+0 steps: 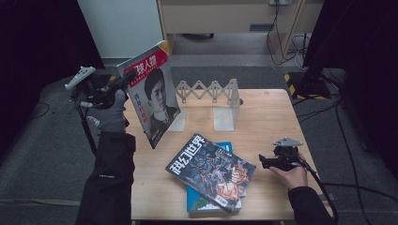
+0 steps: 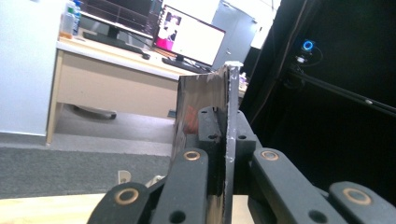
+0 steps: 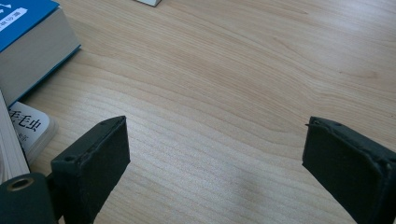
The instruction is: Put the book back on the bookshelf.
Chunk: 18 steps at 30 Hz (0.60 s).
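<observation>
Above the table's left edge, as seen from the high view, a magazine with a red masthead is held upright and clear of the wood by the left gripper, which is clamped on its upper left edge; the grip near a top corner lets the magazine hang flat, presumably so that it can be stood in the folding rack set just beside it at the back of the table. Near the front, a second magazine is laid slantwise over a blue book, both waiting flat. At the right, the right gripper is rested low by the table's edge, kept out of the way.

From the left gripper view, the magazine's edge is seen pinched thin between the closed jaws, rising vertically.

From the right gripper view, the jaws are spread wide over bare wood, with nothing between them; the blue book is lying at the upper left.
</observation>
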Tool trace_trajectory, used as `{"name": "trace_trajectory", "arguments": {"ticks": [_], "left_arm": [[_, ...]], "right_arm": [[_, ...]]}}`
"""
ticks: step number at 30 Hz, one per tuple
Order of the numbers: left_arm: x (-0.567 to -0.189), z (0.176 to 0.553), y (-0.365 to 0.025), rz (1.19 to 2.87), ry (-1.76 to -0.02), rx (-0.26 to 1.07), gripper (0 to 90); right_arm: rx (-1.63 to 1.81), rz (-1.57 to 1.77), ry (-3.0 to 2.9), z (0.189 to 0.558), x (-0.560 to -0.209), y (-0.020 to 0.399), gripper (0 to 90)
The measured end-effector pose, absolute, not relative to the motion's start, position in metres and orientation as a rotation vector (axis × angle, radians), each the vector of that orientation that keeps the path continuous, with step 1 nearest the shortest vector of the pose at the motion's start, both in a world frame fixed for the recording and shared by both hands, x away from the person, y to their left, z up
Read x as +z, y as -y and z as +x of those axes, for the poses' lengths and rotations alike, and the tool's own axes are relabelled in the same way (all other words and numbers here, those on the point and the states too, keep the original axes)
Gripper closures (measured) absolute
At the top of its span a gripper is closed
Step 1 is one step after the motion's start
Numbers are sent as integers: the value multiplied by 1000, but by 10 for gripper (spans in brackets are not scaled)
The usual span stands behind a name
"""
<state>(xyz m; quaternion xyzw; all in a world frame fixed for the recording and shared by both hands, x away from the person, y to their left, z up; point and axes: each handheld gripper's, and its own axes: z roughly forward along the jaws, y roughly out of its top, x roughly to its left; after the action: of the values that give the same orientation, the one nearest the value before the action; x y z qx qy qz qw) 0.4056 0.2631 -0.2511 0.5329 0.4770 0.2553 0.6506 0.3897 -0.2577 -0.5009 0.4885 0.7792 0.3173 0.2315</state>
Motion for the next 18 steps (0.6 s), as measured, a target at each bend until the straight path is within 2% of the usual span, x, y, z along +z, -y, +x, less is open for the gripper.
{"name": "trace_trajectory", "arguments": {"ticks": [8, 18], "left_arm": [[-253, 414, -258, 1203, -1088, 649, 866], [-266, 428, -259, 1158, -1093, 620, 866]], "right_arm": [[859, 1329, -2153, 390, -502, 257, 78], [856, 1322, -2150, 391, -502, 257, 79]]}}
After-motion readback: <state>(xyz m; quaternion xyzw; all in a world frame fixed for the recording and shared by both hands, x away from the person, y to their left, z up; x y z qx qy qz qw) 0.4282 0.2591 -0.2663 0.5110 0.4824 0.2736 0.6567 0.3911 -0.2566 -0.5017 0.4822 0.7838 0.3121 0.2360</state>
